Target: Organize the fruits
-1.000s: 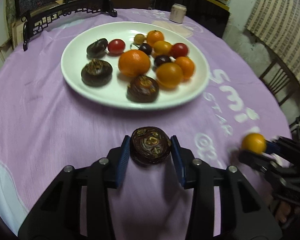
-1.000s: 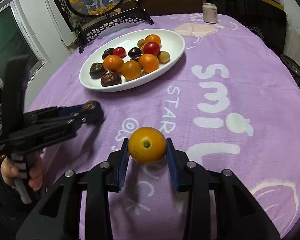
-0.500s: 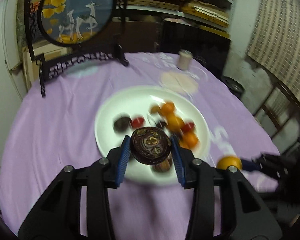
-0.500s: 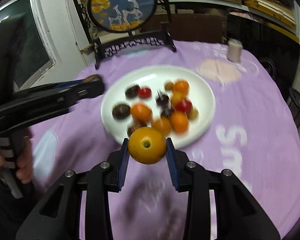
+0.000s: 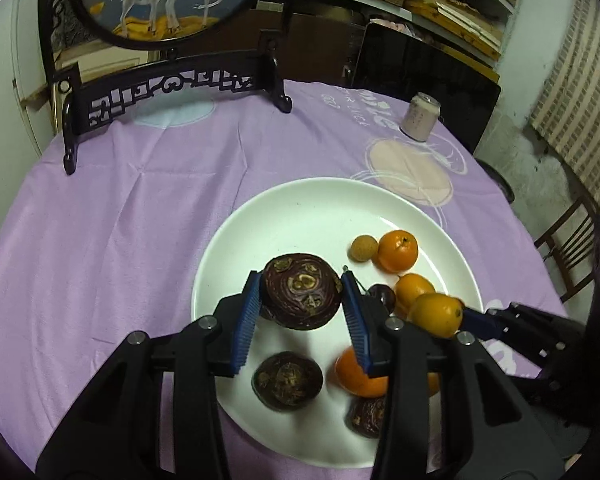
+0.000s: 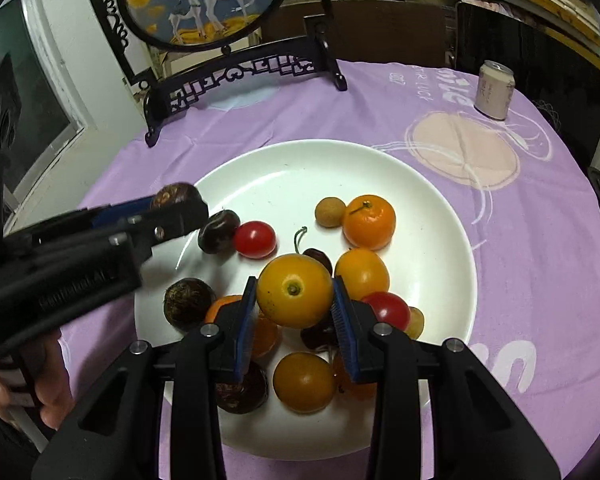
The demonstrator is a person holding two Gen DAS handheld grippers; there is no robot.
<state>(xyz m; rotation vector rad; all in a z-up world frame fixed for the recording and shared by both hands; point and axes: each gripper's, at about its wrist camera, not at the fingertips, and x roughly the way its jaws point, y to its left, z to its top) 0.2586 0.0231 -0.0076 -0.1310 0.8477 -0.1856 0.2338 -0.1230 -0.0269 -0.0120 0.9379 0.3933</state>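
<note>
Both grippers have advanced from the bare purple tablecloth (image 5: pixel 120 220) to above the white plate (image 5: pixel 300 208). The left gripper (image 5: pixel 300 300) pinches a dark water chestnut (image 5: pixel 300 294) over the plate's left part; the right gripper (image 6: pixel 295 300) pinches a yellow-orange citrus fruit (image 6: pixel 295 290) above the fruit pile (image 6: pixel 340 280). Judged from this position, both carried fruits are ready for release onto the plate, joining the rest.
</note>
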